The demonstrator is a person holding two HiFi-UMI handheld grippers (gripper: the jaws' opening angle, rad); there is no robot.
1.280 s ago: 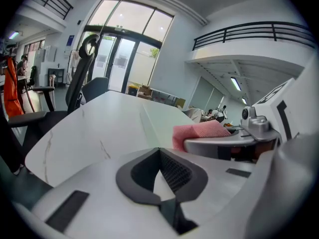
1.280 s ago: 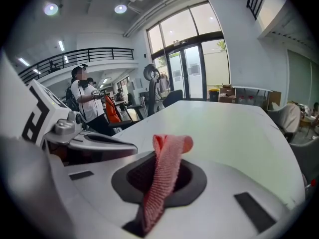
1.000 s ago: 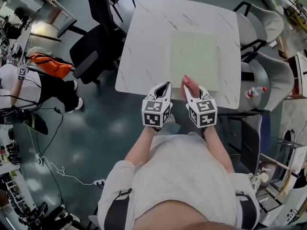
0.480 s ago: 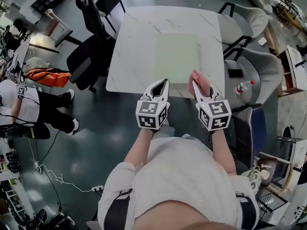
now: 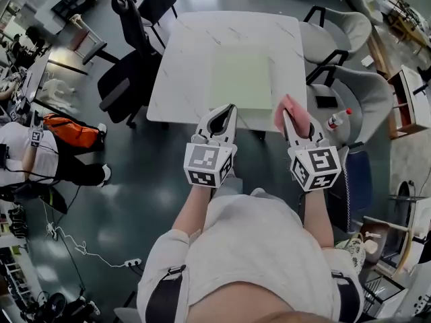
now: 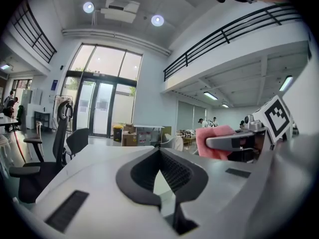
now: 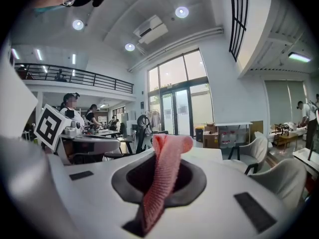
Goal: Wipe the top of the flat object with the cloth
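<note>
Both grippers have drawn back toward the person. The right gripper (image 5: 288,118) has carried the pink cloth (image 5: 289,108) off the green mat (image 5: 239,79) to the near right corner of the table (image 5: 178,73). It now stands farther from the left gripper (image 5: 227,112).

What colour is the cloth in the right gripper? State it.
The cloth is pink; clearest in the right gripper view.
</note>
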